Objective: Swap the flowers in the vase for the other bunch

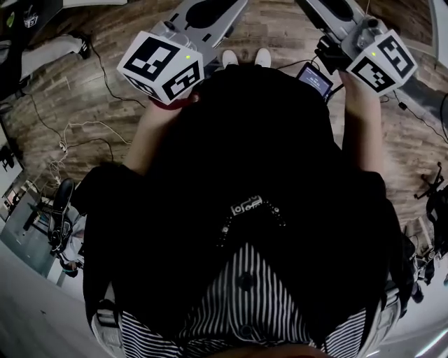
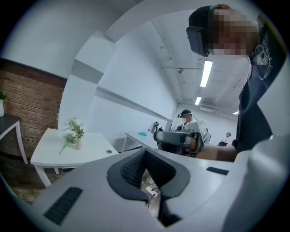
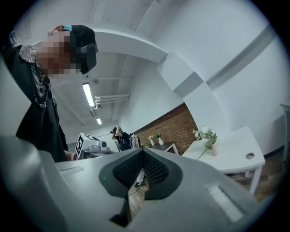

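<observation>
A: Head view?
B: The left hand-held gripper (image 1: 208, 17) and right hand-held gripper (image 1: 334, 12) each bear a square-marker cube (image 1: 162, 64).
A: Left gripper view?
B: Jaws clenched, empty; vase (image 2: 79, 144) with flowers (image 2: 74, 126) at the middle of the table (image 2: 50, 152).
A: Right gripper view?
B: Jaws clenched, empty; vase on table, far right.

Vase (image 2: 79, 143): small and pale, pinkish; it stands upright on the white surface (image 2: 93, 153).
Flowers in the vase (image 2: 74, 125): white blooms with green leaves rise out of the vase's mouth and spread wider than the vase.
Other bunch (image 2: 68, 139): out of the vase and just beside it, with its green leafy head nearest the vase and a thin stem slanting away from it. Whether it lies flat or leans on the vase cannot be told.
</observation>
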Tool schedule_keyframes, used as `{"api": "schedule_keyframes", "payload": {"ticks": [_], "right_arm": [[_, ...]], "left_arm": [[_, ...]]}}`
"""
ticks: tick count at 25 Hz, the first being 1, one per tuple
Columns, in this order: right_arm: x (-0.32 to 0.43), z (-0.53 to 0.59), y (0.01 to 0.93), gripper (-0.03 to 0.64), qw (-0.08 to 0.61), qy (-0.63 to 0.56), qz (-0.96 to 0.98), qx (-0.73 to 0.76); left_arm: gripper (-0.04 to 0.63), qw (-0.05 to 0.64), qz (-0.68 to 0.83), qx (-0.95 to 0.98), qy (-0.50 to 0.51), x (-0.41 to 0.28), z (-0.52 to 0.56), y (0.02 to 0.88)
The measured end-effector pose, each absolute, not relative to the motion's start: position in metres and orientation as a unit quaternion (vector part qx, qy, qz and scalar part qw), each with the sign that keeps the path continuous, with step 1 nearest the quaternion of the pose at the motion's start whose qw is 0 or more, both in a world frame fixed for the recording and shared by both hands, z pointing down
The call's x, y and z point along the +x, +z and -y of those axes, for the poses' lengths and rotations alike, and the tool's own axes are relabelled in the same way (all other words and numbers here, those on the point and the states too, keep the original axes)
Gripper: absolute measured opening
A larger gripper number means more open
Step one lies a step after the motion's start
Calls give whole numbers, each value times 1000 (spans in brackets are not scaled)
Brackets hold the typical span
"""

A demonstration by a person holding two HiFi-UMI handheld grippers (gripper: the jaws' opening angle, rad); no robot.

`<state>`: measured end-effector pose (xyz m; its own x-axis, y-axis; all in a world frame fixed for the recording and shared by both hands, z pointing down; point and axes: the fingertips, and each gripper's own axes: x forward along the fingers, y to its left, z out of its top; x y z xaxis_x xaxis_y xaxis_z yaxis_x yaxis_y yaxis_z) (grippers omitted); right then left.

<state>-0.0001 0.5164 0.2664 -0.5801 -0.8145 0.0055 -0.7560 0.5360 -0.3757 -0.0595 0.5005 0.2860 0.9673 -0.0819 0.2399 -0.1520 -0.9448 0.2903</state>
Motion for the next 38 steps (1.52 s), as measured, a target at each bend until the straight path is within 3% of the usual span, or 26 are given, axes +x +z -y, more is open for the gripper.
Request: {"api": "schedule_keyframes", "payload": {"ticks": [24,38], "right_arm": [[50,-508,278,3,78,-175,-870,-455],[76,-372,260,3,47,-173,-834,-522]], "left_arm": [[6,117,45,984,127,5,-480,288],[6,127,-30,987,99,46,-337,269]]}}
